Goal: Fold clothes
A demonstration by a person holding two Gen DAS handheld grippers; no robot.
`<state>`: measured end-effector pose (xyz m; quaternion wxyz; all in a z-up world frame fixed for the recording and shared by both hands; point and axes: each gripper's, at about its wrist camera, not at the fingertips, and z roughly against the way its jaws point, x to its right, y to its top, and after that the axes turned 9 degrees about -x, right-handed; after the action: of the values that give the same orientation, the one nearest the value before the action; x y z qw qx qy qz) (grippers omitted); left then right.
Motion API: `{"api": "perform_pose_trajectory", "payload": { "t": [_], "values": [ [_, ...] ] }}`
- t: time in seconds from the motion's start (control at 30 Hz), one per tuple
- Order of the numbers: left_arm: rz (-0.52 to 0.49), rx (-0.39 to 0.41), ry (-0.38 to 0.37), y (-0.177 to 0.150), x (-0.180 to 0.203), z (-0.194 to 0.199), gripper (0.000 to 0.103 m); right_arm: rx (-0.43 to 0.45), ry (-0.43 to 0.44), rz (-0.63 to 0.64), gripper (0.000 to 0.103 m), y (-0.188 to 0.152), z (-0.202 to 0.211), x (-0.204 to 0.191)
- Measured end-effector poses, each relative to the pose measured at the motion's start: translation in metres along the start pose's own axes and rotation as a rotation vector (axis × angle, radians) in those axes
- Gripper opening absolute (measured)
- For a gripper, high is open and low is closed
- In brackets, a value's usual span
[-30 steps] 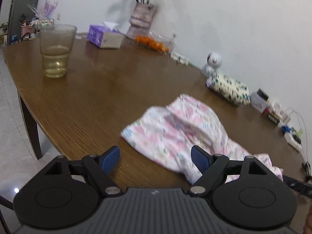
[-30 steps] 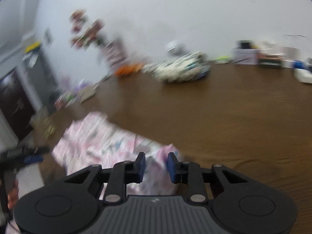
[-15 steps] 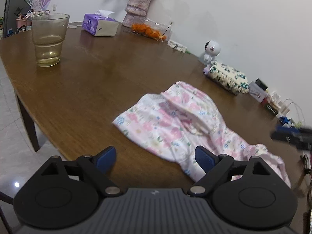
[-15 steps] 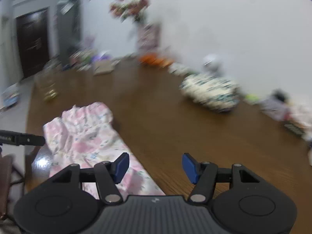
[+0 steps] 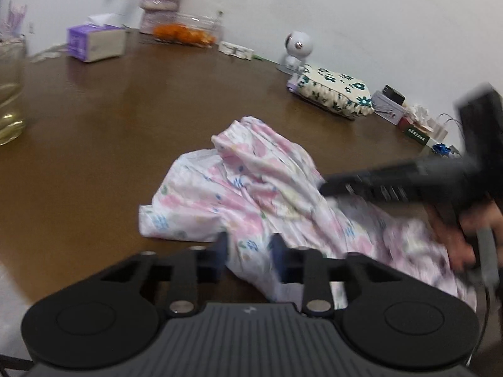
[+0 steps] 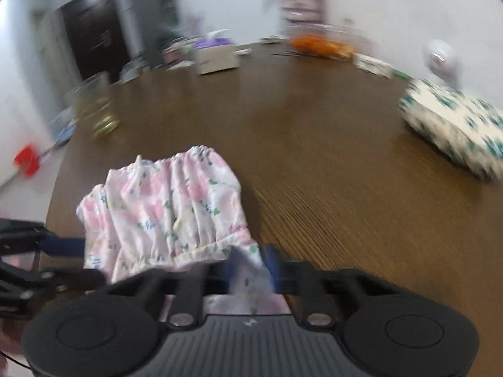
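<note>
Left wrist view: your left gripper point(image 5: 248, 253) has just closed on the floral garment point(image 5: 251, 188). Right gripper point(image 6: 250, 267), likewise just closed, pinches its hem. Risk: uneven pulling bunches the thin cloth or slips it free.

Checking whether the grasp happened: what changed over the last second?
Both grippers have just been closing on the floral garment: left gripper at its near edge, right gripper at the hem. Half a second ago both stood open. The garment lies on the table as before; the background items are unchanged.
</note>
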<state>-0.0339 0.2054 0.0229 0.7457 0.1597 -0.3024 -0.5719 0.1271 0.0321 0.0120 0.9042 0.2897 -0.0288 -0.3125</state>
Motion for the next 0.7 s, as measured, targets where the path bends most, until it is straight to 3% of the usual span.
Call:
{"api": "perform_pose_trajectory", "payload": {
  "t": [0.1, 0.3, 0.5, 0.53, 0.6, 0.7],
  "values": [
    [-0.101, 0.01, -0.045, 0.025, 0.028, -0.015, 0.012, 0.008, -0.106, -0.082, 0.003, -0.028, 0.021, 0.005],
    [-0.328, -0.035, -0.196, 0.064, 0.128, -0.068, 0.007, 0.051, -0.403, -0.554, 0.003, -0.106, 0.08, 0.065],
    [-0.467, -0.072, -0.244, 0.06, 0.214, -0.111, 0.008, 0.153, -0.492, -0.877, 0.003, -0.204, 0.134, 0.101],
    [-0.47, -0.079, -0.241, 0.059, 0.22, -0.115, 0.01, 0.169, -0.492, -0.9, 0.006, -0.212, 0.138, 0.103],
    [-0.453, -0.084, -0.253, 0.055, 0.22, -0.113, 0.031, 0.215, -0.464, -0.92, 0.011, -0.225, 0.147, 0.106],
    [-0.434, -0.042, -0.267, 0.046, 0.196, -0.083, 0.044, 0.291, -0.422, -0.865, 0.019, -0.231, 0.166, 0.093]
  ]
}}
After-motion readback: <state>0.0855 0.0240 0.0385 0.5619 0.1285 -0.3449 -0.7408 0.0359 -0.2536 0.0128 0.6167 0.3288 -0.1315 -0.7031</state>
